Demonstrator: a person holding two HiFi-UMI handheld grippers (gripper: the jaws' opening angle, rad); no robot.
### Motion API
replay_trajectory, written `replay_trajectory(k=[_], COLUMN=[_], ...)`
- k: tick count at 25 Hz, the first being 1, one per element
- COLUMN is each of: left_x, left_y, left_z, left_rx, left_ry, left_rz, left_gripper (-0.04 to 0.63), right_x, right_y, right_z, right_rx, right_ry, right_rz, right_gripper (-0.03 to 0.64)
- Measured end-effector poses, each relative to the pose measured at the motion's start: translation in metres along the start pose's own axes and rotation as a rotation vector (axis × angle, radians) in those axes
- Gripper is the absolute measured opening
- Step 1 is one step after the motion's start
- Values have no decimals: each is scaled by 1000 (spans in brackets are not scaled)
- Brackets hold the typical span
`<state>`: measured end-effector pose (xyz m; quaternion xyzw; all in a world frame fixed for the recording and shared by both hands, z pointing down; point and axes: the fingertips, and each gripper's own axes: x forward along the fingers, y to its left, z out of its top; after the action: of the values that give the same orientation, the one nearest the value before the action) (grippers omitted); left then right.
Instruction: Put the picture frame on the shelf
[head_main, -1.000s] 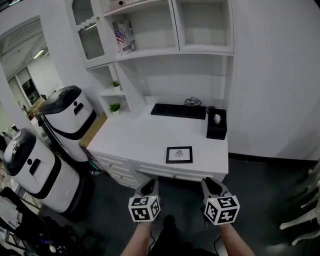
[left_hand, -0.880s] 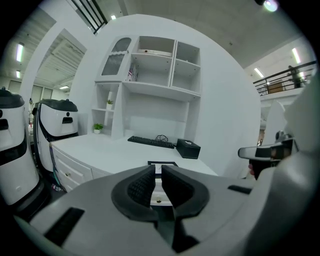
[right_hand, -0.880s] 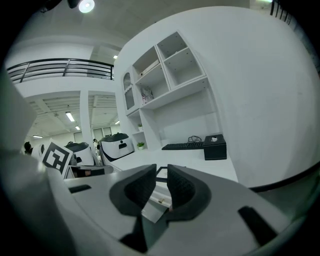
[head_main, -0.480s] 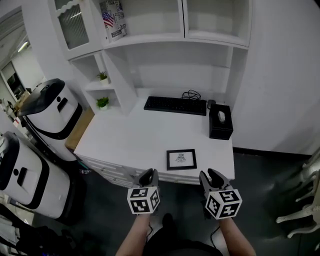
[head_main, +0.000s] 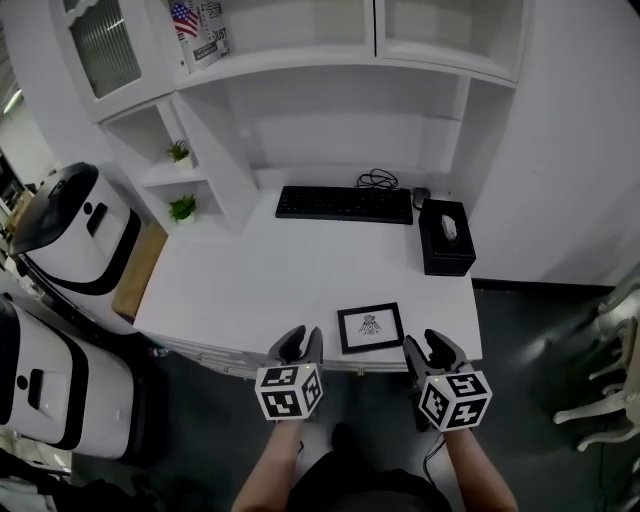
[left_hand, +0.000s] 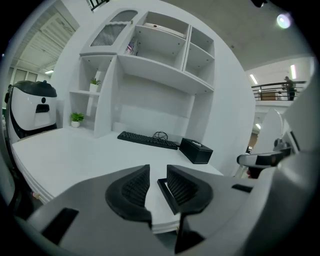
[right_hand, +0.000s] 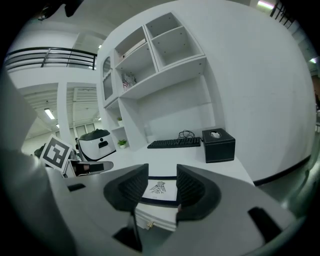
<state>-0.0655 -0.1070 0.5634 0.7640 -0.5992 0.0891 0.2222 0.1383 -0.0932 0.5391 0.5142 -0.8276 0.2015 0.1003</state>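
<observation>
The rectangular white desk surface looks smooth and matt. The flat black picture frame has a matt rim around white paper. The left tongs and right tongs are matt grey plastic with ribbed dark pads.

It looked like a home-office corner staged inside a larger hall. A white desk stood against the far wall under built-in white shelves. A black keyboard and a black tissue box sat toward its far right, and small potted plants filled cubbies at the left. Bulky white-and-black machines stood further left. A balcony railing and ceiling strip lights showed beyond them.
</observation>
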Motion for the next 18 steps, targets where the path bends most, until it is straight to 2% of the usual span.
replay_trajectory(k=[8,18], left_x=[25,45], left_y=[10,10], left_z=[6,-1], left_rx=[-10,-32], left_ry=[24,59], left_rz=[-61,-94], left_gripper=[118,153], right_x=[16,22], right_y=[-5,-12], right_z=[5,-3], right_rx=[15,15], right_ry=[-2,19], right_rz=[-71,-105], right_gripper=[178,193])
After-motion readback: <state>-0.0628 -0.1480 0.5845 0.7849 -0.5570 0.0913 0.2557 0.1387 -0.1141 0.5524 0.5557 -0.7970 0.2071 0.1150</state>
